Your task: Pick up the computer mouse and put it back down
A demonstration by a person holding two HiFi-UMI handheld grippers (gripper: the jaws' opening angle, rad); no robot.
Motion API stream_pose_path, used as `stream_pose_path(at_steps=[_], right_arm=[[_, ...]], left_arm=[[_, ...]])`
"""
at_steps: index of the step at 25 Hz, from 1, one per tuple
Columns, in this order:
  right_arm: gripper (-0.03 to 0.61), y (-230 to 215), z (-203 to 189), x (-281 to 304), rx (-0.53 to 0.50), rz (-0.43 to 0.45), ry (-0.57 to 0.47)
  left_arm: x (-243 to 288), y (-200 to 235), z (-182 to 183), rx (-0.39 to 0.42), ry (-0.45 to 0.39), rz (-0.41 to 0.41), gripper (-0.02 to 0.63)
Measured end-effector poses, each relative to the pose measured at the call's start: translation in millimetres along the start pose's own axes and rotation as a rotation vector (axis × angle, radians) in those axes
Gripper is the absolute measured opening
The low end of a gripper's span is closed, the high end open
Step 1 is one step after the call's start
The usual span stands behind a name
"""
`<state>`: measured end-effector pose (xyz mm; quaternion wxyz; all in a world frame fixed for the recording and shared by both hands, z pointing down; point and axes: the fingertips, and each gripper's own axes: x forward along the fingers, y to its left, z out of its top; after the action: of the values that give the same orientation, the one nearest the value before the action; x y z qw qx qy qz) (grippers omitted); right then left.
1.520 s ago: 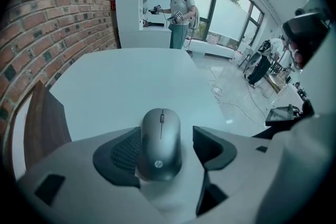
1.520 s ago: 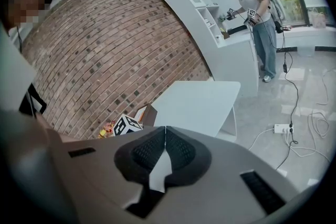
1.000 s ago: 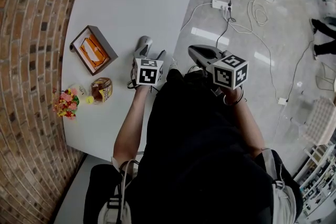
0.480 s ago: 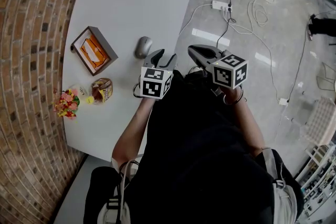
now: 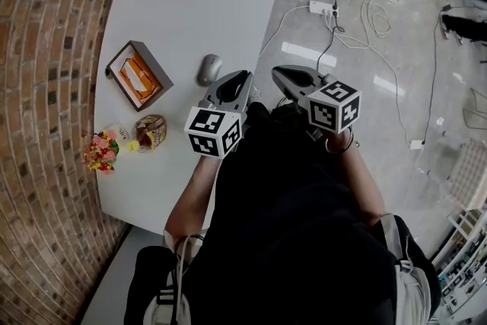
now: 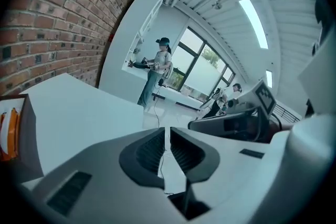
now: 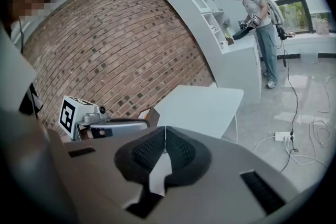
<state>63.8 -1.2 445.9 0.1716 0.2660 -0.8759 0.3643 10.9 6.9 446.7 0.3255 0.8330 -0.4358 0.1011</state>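
The grey computer mouse (image 5: 208,69) lies on the white table (image 5: 190,4), near its right edge, with nothing touching it. My left gripper (image 5: 243,77) hangs above the table edge, to the right of the mouse and nearer to me. Its jaws are closing; in the left gripper view the left gripper (image 6: 168,131) shows only a thin slit with nothing in it. My right gripper (image 5: 278,73) is off the table over the floor. In its own view the right gripper (image 7: 166,131) has its pads together, empty.
A wooden box with orange contents (image 5: 137,74), a small jar (image 5: 151,130) and a bunch of flowers (image 5: 97,152) stand along the table's left side by the brick wall. A power strip (image 5: 321,8) and cables lie on the floor to the right.
My left gripper, which stood open around the mouse, has lifted up and back toward me and brought its jaws together. The mouse stays on the table. The right gripper has not moved.
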Motion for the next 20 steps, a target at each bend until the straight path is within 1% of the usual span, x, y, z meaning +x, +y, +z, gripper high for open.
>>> stream_pose_path(at_steps=[2,5,8,12,20], right_arm=[[0.017,4.3,3.9,-1.3,-0.014,0.004,-0.01],[0.017,8.6,10.2,-4.8,-0.023,0.006,-0.025],[0.017,11.8,16.1,-7.4,-0.037,0.008,-0.041],[0.017,10.4,14.5,-8.9,-0.092,-0.013,-0.03],[0.017,5.3,13.3,-13.5,-0.063,-0.018,-0.047]], left_arm=[[-4.7,-6.2,8.8,-0.005,-0.018,-0.021,0.034],[-4.1,-14.2,12.8,0.005,-0.013,-0.059,0.015],[-3.2,-19.0,14.2,0.04,-0.005,-0.075,0.014],[-2.4,-28.3,14.1,0.038,-0.003,-0.117,0.014],[0.6,-31.1,10.7,0.022,0.012,-0.135,0.012]])
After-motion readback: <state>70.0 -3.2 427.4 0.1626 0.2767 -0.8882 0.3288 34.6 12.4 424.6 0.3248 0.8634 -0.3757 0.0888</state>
